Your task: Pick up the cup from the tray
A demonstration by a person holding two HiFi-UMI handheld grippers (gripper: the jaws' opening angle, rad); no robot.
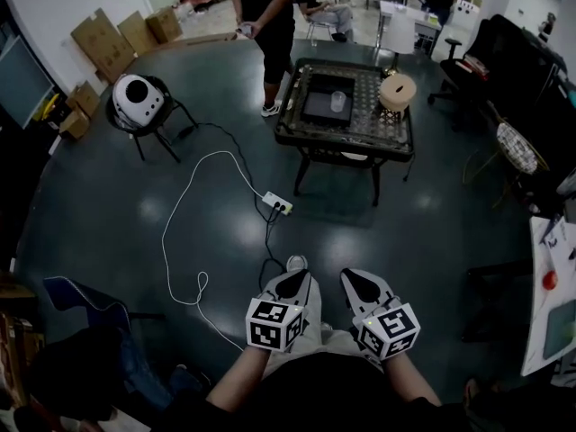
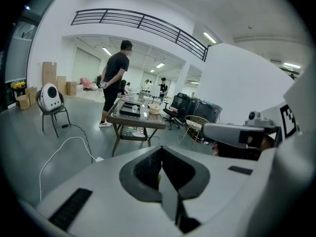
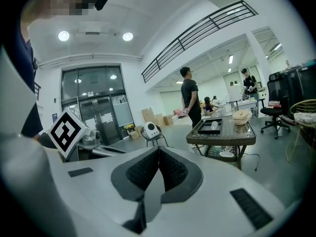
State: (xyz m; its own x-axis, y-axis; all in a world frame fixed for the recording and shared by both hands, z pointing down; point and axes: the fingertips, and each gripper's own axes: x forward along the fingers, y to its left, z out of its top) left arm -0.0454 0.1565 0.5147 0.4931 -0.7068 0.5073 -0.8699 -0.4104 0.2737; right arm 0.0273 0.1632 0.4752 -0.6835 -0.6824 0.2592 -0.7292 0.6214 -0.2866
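First: Tongs sat closest, low in the head view: left tongs and right tongs, side by side. What did they hold?

Second: Nothing. Each gripper view showed its jaws pressed fully together, with nothing between them. Both were well apart from the work.

First: And the work was where?

Second: Across the floor, on the dark tabletop. A black tray lay on its left half, and a tan bowl stood beside the tray on the right. A person stood at the far left corner.

First: The cup?

Second: The cup stood inside the tray, toward its right side, apparently upright. It was small and see-through. I couldn't tell glass from plastic at that range, nor whether anything was in it.

First: How would it handle, do you think?

Second: Light, I judged, and smooth enough to slip. If plastic, the wall would flex under a hard squeeze; if glass, it would be stiff but breakable. Either way a gentle pinch seemed wise.

First: Where to grip?

Second: Across the wall at about mid-height, jaws opened wider than the cup first. The raised tray edge looked likely to block a low approach, so coming from above or over the near rim seemed safer. Pinching the lip alone risked tipping it.
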